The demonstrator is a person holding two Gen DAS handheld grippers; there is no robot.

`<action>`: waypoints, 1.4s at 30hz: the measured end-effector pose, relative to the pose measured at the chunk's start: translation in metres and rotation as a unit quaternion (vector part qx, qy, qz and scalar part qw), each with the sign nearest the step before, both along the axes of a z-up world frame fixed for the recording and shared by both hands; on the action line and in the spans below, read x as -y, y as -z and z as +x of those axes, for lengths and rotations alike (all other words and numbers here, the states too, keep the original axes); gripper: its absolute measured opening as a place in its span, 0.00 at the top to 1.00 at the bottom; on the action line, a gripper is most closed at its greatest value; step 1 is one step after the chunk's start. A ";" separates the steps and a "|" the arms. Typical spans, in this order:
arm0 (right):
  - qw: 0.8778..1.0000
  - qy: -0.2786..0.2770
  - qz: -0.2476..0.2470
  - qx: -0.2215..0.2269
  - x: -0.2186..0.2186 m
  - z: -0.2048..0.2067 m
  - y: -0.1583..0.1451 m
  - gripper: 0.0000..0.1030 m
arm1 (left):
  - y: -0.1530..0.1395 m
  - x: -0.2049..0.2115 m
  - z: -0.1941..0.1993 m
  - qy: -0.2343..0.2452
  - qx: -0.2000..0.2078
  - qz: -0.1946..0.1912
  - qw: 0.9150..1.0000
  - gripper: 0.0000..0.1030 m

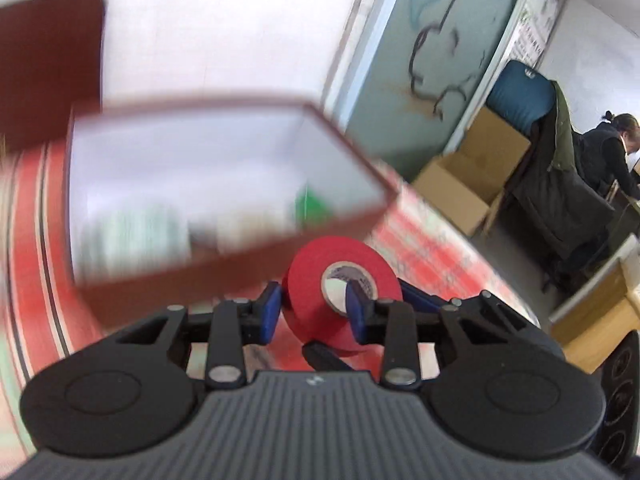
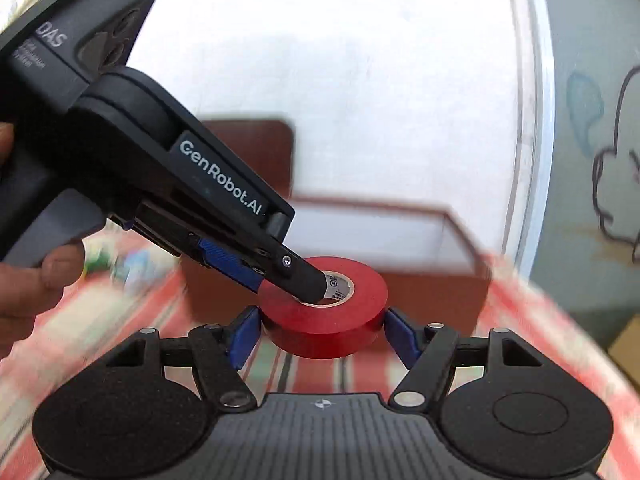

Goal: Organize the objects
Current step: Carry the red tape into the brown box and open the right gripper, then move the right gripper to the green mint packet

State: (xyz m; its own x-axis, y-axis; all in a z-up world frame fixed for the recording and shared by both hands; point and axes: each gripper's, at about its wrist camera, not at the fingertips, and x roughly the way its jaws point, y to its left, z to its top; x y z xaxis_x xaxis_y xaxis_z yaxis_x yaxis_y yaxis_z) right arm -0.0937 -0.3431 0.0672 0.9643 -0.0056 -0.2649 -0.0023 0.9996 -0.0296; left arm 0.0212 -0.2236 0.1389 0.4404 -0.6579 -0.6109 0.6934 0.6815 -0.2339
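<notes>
Left gripper (image 1: 314, 308) is pinching the red tape roll (image 1: 340, 284) thru its wall, w/ one blue pad on the outer side and the other pad (image 1: 358, 304) poking into the core hole, so it's closed on the roll and carrying it. Right gripper (image 2: 322, 330) is sitting wide w/ its blue pads either side of the same red tape roll (image 2: 324, 308), right at the outer wall, but I can't tell if they're actually touching or just bracketing it. In the right wrist view you can see the left gripper's black finger (image 2: 304, 280) coming in from the upper left and dipping into the core. The roll is hanging above the red striped tablecloth (image 2: 540, 320), hole axis roughly up in the right view. The thing that matters imo: the brown box (image 1: 224, 184) w/ the white inside is lying straight ahead and just past the roll, open side up, near wall closest to both claws. Left is the one really gripping, so I'm guessing it's doing the drop into the box. There's some green and white stuff in there already, too blurry to name. Brown lid or board (image 1: 48, 68) is standing behind the box.
</notes>
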 end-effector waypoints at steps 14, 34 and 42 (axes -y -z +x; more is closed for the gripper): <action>1.000 0.027 0.015 -0.003 0.036 0.113 0.003 0.34 | 0.013 0.040 0.085 -0.075 0.003 0.010 0.997 0.61; 0.976 -0.150 0.001 -0.155 -0.121 0.037 0.044 0.33 | 0.099 -0.220 -0.001 -0.300 -0.044 0.081 0.950 0.58; 0.971 -0.191 0.012 -0.145 -0.187 0.134 0.047 0.34 | 0.115 -0.297 -0.013 -0.351 0.017 0.043 0.935 0.59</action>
